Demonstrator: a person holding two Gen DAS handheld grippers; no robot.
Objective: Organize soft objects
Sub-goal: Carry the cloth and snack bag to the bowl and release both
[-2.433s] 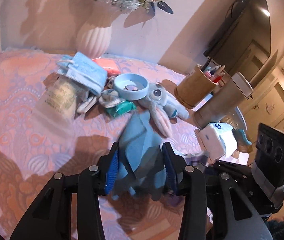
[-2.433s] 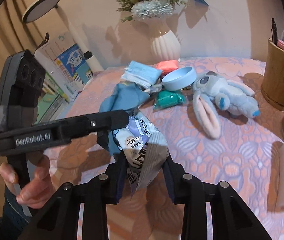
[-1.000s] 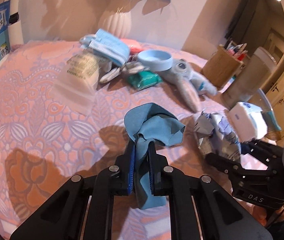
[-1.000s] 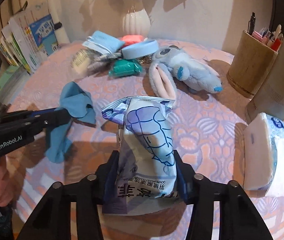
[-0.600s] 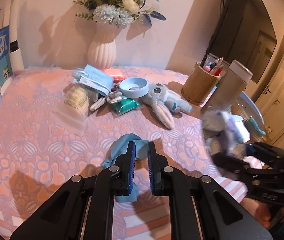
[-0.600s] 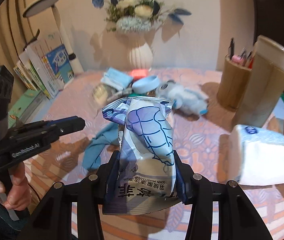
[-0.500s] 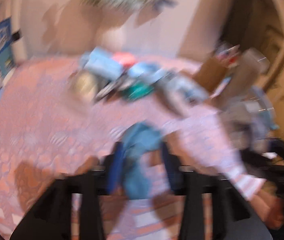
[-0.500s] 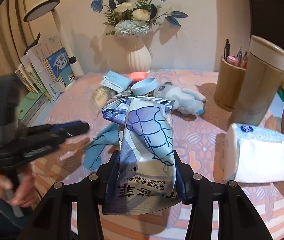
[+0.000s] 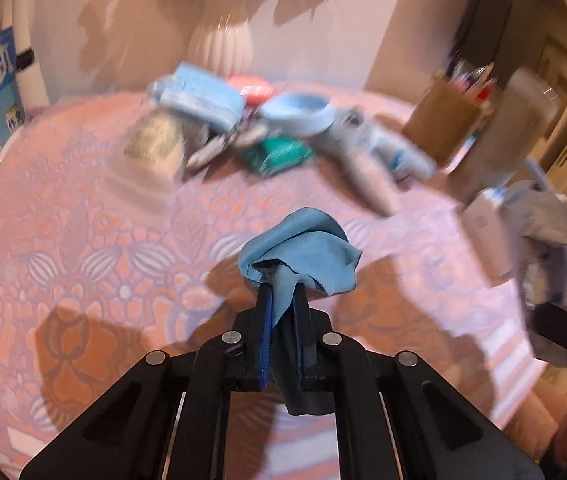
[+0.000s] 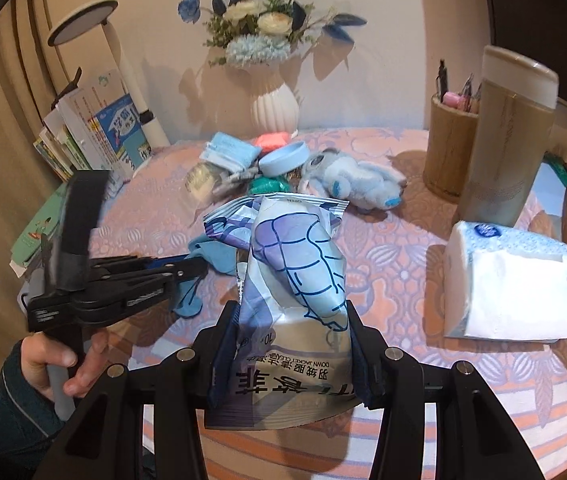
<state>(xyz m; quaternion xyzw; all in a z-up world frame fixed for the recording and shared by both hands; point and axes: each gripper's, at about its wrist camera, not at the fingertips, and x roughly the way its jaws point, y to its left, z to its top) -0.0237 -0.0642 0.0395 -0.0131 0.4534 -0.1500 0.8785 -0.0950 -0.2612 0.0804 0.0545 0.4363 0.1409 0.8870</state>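
Above the bench's (image 10: 423,264) near edge, my left gripper (image 9: 282,280) pinches the blue cloth (image 9: 303,252). My right gripper (image 10: 291,320) clamps the wipes pack (image 10: 291,280), long axis pointing toward the far pile.

Left wrist view: taken from just behind left gripper (image 9: 282,300), aimed forward and down over patterned tablecloth (image 9: 83,240) toward far white vase (image 9: 221,46); far part blurred. Right wrist view: taken from behind right gripper (image 10: 293,332), set higher, aimed toward same vase (image 10: 274,110). Shared by both: far pile with plush bunny (image 9: 367,148) (image 10: 353,184), pen holder (image 9: 441,120) (image 10: 449,152) at right. Left gripper (image 10: 193,270) seen from the side at left in right view.
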